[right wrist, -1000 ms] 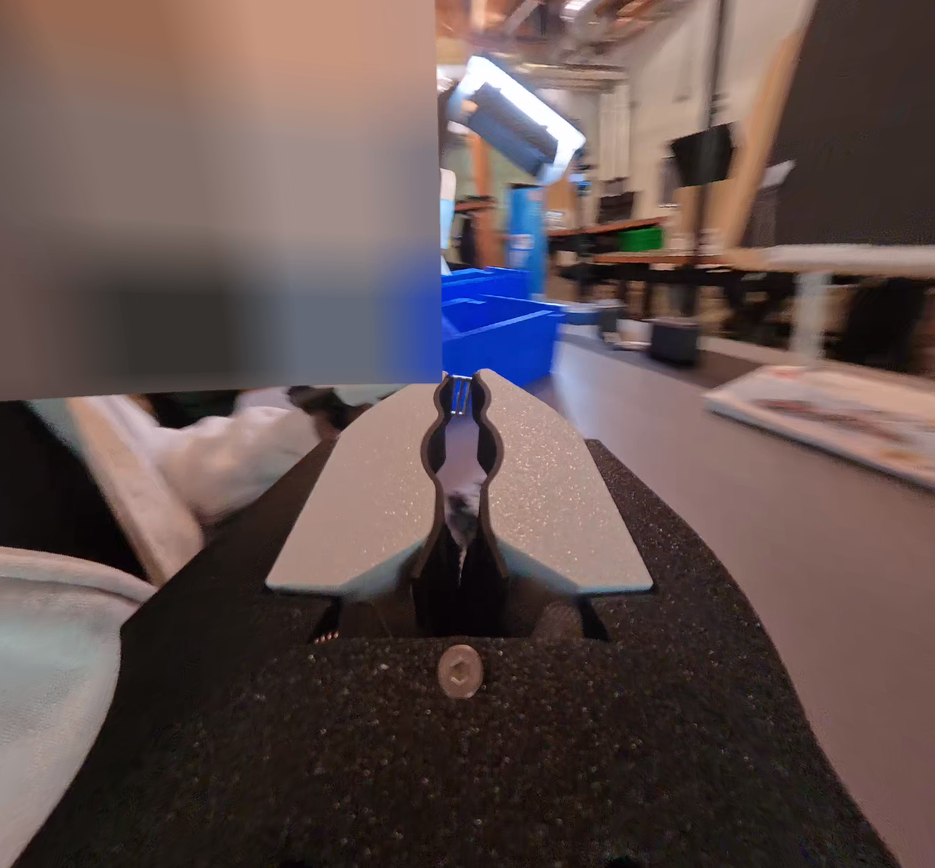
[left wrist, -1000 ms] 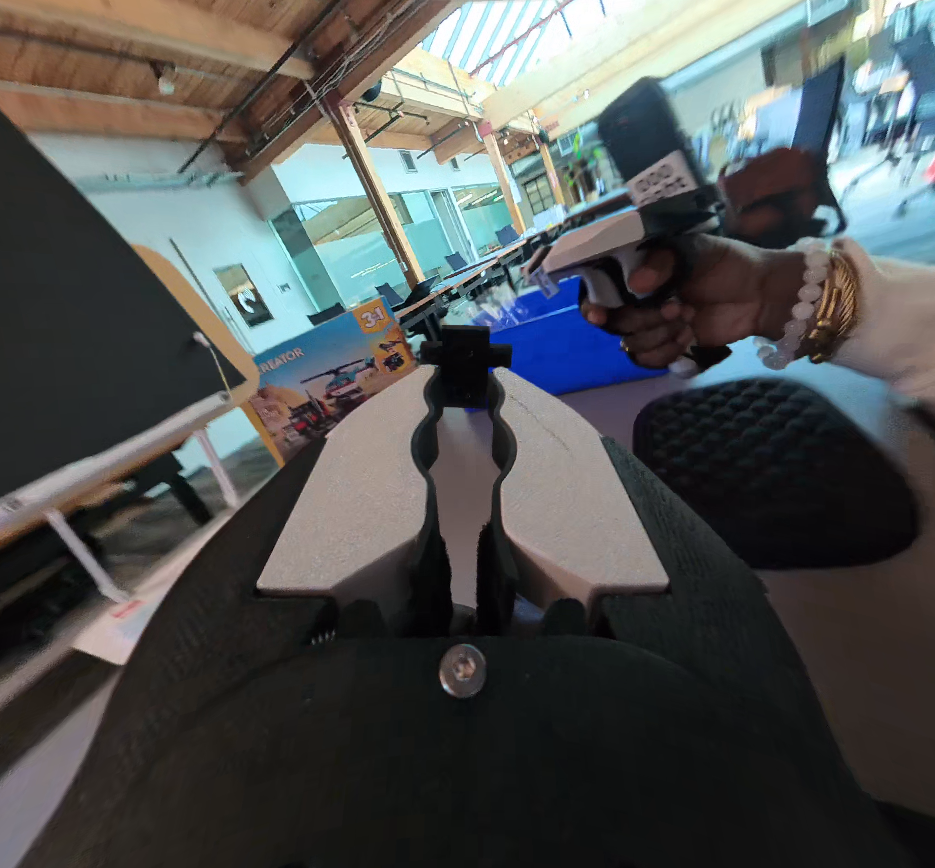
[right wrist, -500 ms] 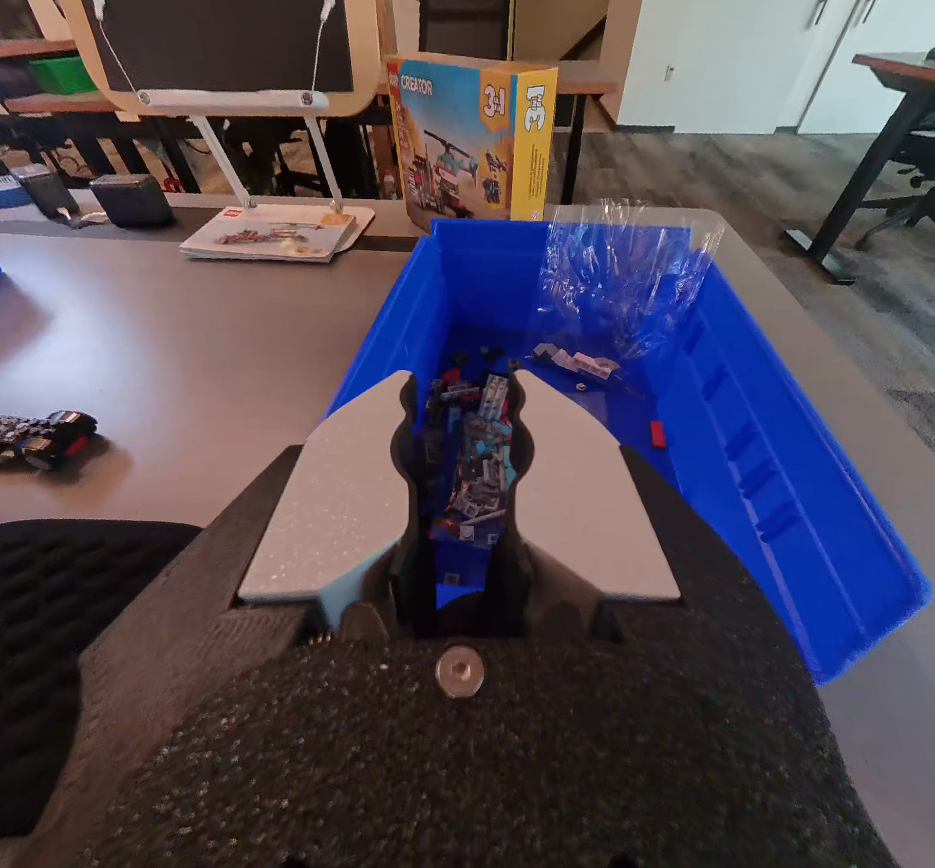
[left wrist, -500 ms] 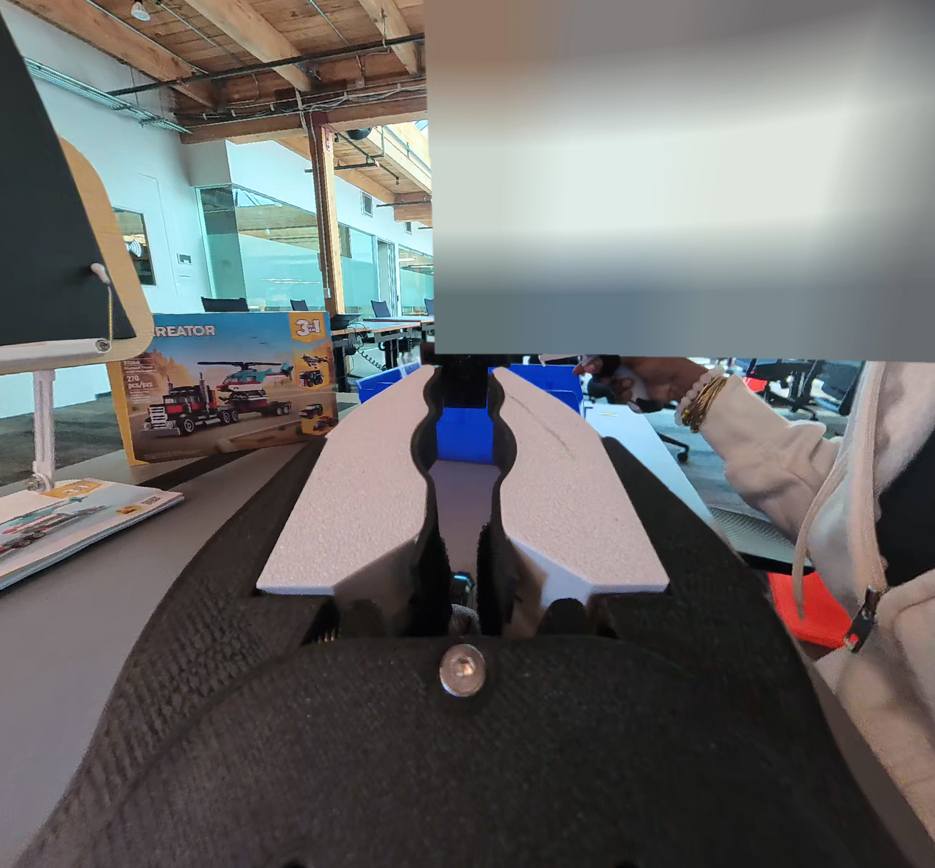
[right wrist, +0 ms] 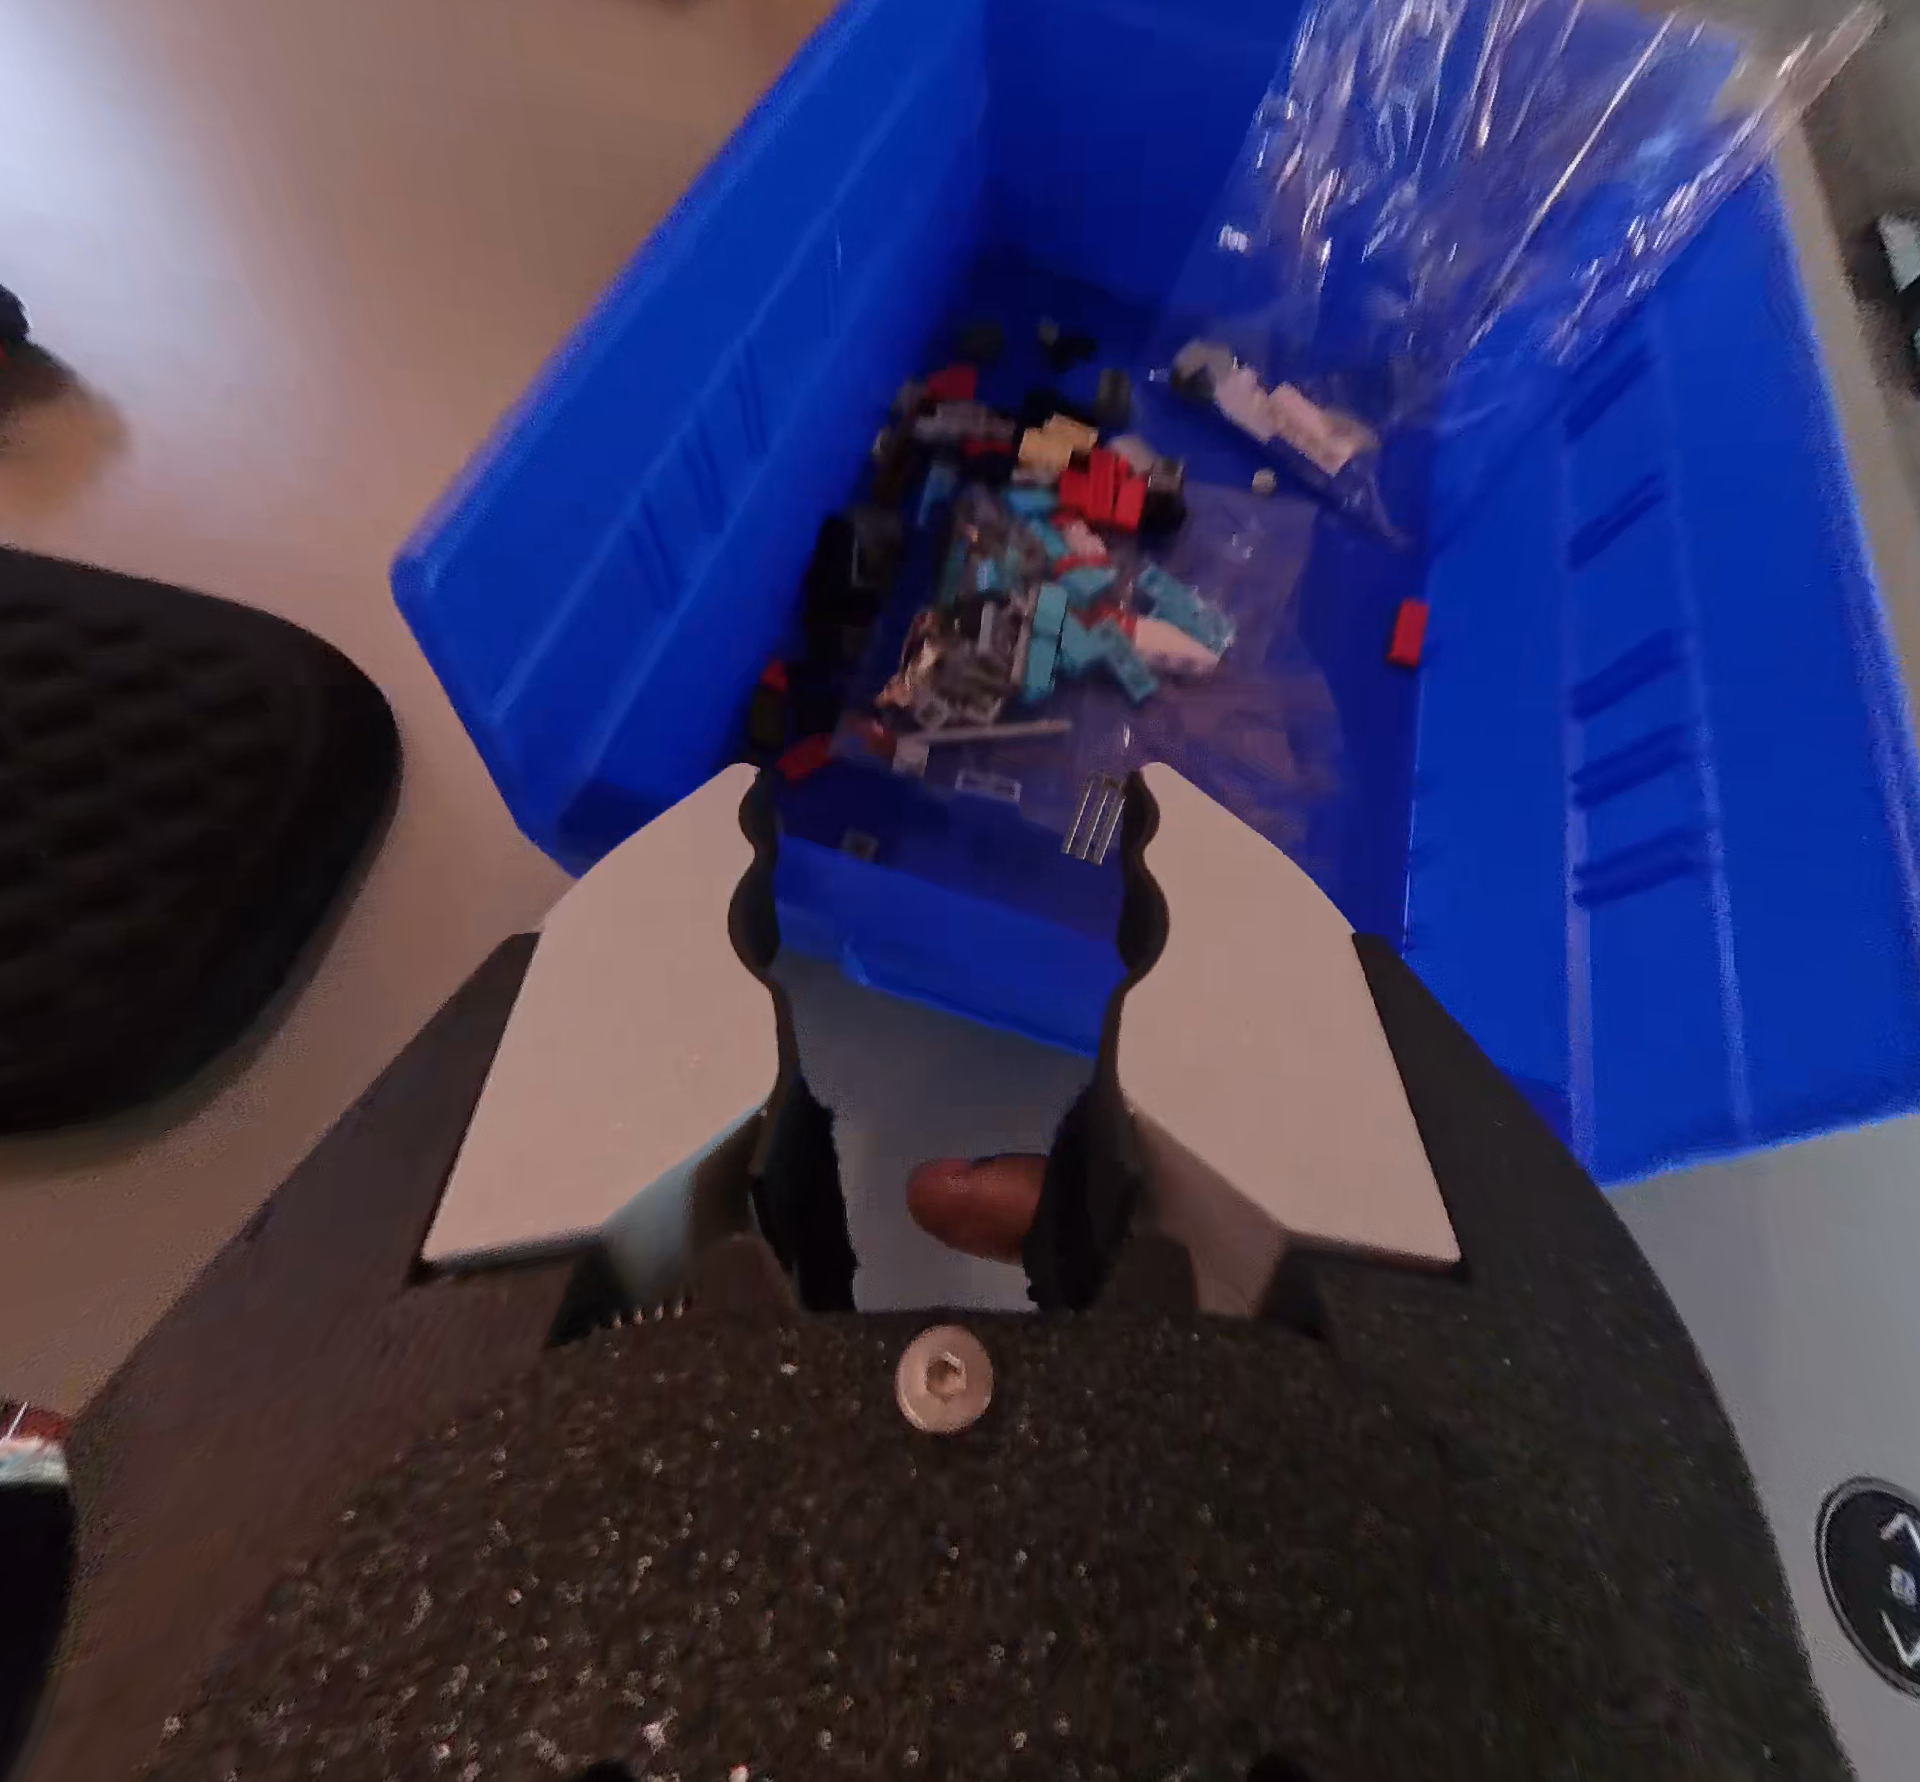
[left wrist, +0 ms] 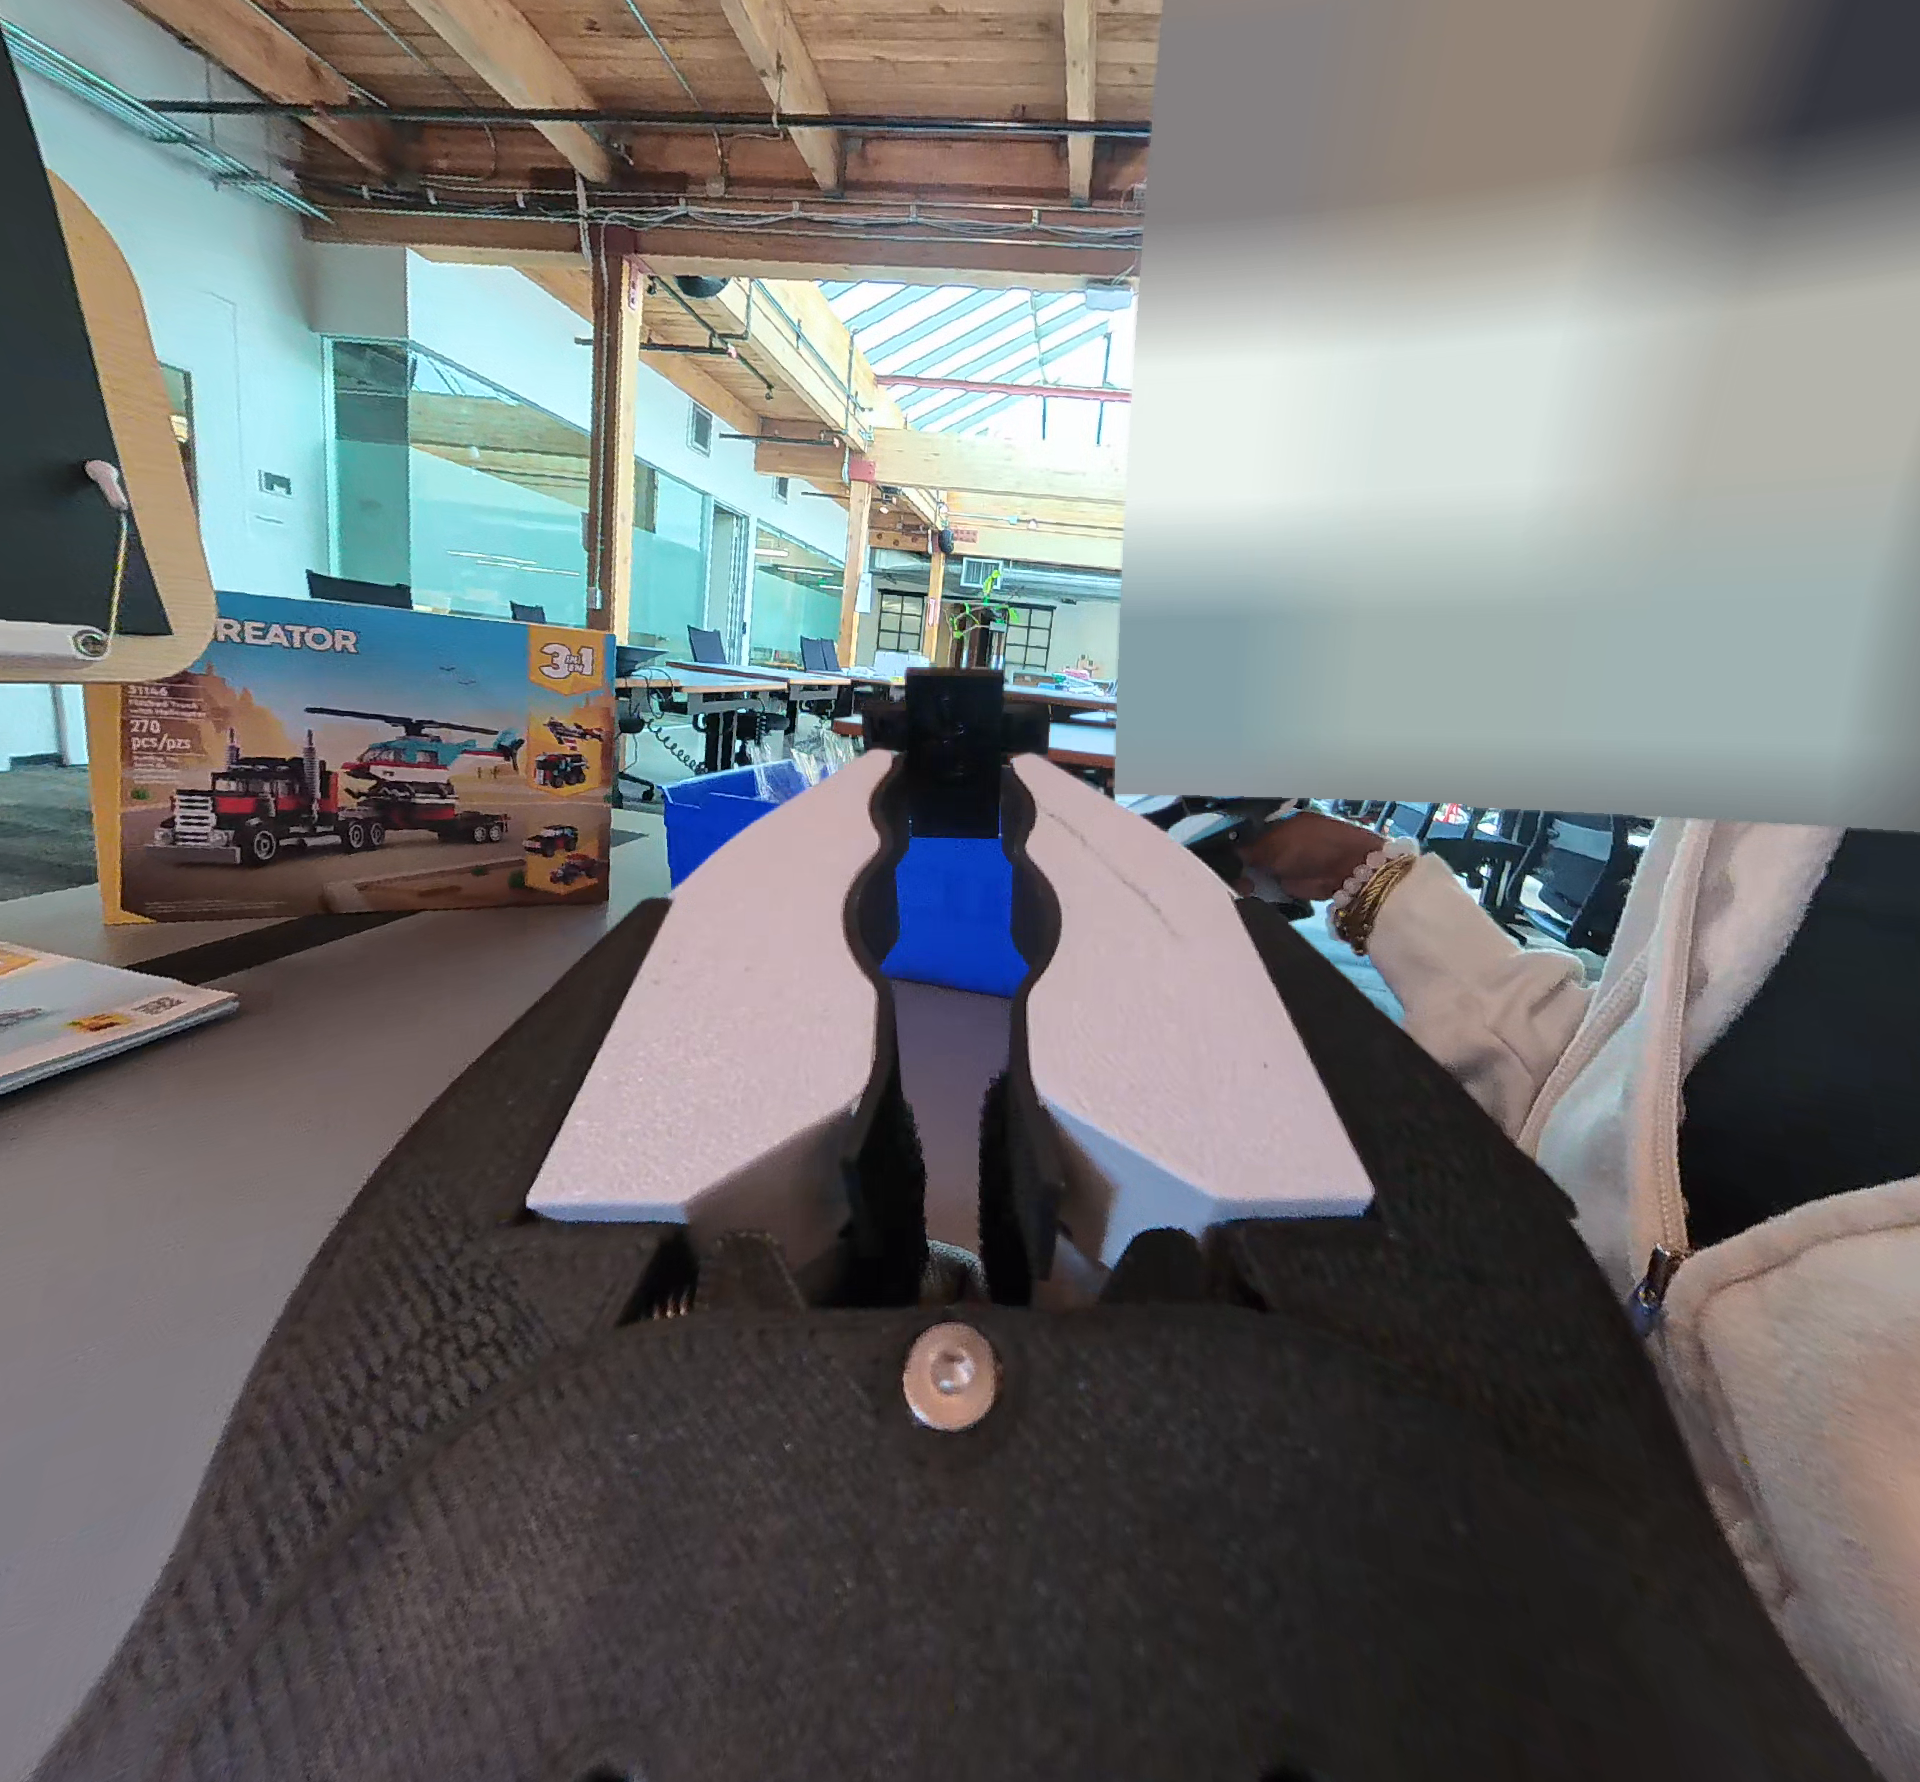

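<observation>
My left gripper (left wrist: 954, 776) is shut on a small black cross-shaped brick piece (left wrist: 954, 724) and holds it at its fingertips, above the grey table (left wrist: 260, 1161). My right gripper (right wrist: 945, 787) is open wide above the near end of a blue bin (right wrist: 707, 444). The bin holds a pile of teal, red, black and grey bricks (right wrist: 1039, 569). A small grey ribbed piece (right wrist: 1096, 813) shows right by the right fingertip; nothing is pressed between the pads. The bin also shows in the left wrist view (left wrist: 717, 823).
A clear plastic bag (right wrist: 1507, 122) hangs over the bin's far right corner. A toy box (left wrist: 353, 756) stands at the table's back and a booklet (left wrist: 83, 1015) lies at the left. A black mesh pad (right wrist: 156, 839) lies left of the bin. A person's sleeve (left wrist: 1475, 984) is at the right. Across from one pair of fingers to the other is roughly 40 cm.
My right gripper swung from facing the room down over the blue bin and its jaws opened wide. My left gripper levelled out and kept the black piece.
</observation>
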{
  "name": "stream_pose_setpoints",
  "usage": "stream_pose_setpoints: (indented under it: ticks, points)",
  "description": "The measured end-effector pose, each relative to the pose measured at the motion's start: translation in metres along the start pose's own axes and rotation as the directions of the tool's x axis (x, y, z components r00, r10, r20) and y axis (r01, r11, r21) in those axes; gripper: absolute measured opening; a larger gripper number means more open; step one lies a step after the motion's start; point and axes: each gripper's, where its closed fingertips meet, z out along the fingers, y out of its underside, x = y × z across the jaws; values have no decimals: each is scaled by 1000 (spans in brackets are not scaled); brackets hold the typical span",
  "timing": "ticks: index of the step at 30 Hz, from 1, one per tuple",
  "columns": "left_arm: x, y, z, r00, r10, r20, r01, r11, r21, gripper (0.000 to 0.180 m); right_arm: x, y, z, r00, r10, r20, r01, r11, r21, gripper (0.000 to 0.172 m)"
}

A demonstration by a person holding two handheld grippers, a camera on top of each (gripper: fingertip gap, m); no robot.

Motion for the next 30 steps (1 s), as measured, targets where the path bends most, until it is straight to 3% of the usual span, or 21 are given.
stream_pose_setpoints:
  ticks: [20, 25, 30]
  points:
    - [-1, 6, 1, 1000, 9, 4, -9, 999, -34, 16, 0, 19, -9, 999, 5, 36, -3, 999, -38, 83]
    - [-2, 6, 1, 1000, -7, 5, 8, 999, -31, 16, 0, -36, -30, 1000, -14, -16, 18, 966, 259, 76]
    - [-3, 8, 1, 1000, -25, 9, 26, 999, -45, 16, -43, -106, -69, 986, -168, -19, 145, 783, 605, 60]
